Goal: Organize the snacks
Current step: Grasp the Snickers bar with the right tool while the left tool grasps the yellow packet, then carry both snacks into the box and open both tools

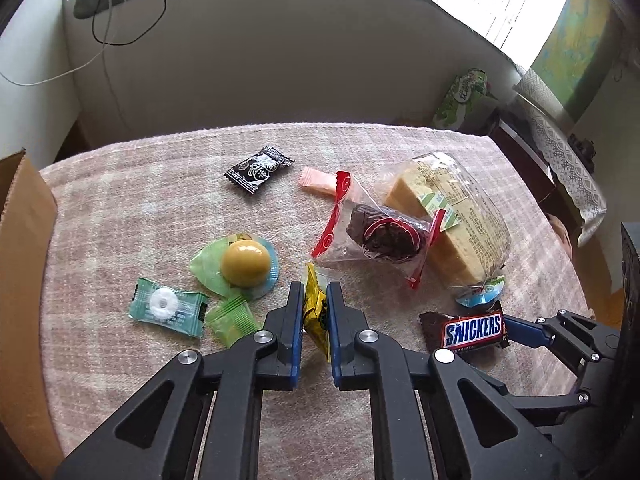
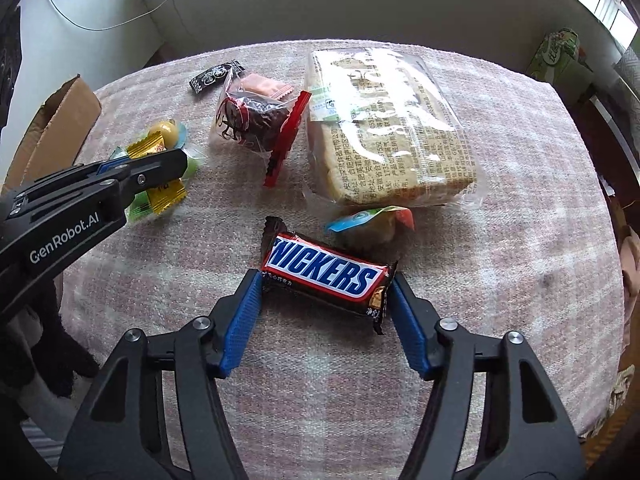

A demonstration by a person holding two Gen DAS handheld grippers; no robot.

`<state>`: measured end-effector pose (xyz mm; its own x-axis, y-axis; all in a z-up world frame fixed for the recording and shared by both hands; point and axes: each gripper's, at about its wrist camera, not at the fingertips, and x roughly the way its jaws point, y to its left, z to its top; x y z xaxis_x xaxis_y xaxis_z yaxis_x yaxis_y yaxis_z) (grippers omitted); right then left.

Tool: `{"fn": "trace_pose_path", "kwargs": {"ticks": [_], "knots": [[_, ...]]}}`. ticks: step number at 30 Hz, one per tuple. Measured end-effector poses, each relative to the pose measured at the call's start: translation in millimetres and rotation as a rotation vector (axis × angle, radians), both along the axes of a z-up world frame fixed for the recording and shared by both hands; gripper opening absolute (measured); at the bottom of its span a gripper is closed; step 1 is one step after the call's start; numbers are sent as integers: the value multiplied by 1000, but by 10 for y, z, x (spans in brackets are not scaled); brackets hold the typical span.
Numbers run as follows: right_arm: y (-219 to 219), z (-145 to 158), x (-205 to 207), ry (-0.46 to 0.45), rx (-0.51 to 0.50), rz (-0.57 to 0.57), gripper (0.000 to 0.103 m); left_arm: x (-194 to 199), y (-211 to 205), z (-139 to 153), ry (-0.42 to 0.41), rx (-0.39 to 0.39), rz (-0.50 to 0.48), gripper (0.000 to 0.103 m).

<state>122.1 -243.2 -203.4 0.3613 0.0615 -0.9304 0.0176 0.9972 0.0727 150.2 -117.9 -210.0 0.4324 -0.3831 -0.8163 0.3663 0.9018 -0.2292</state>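
**Both grippers on snacks at once**

The left hand-held gripper (image 1: 314,300) is clamped tight on a yellow candy wrapper (image 1: 316,312), right beside the jelly cup (image 1: 244,262). The right hand-held gripper (image 2: 326,286) straddles the Snickers bar (image 2: 326,274) lying on the pink-clothed bench (image 2: 520,280), blue pads meeting the wrapper's two ends, just below the big cracker pack (image 2: 384,128).

A pink checked cloth (image 1: 160,208) covers the table. A cardboard box (image 1: 20,216) stands at its left edge. Cables (image 1: 108,20) hang down the white wall (image 1: 280,60) behind. A lace cloth (image 1: 568,160) drapes over furniture at the right.
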Motion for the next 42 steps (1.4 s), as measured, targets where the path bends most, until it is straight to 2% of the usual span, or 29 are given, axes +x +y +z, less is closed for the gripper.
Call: {"fn": "trace_pose_path", "kwargs": {"ticks": [11,23,31,42], "knots": [[-273,139,-229,-42,92,-22,59,-105,69,161,-27,-38,4,10],[-302,554,-329,-108,94,-23,59,-274,323,468,-61,-84,46,10],[-36,849,-250,-156,103,36,59,-370,684,673,-91,-108,120,10],[640,1096,79,-193,134,183,59,-471,1305,782,-115,-108,259,10]]}}
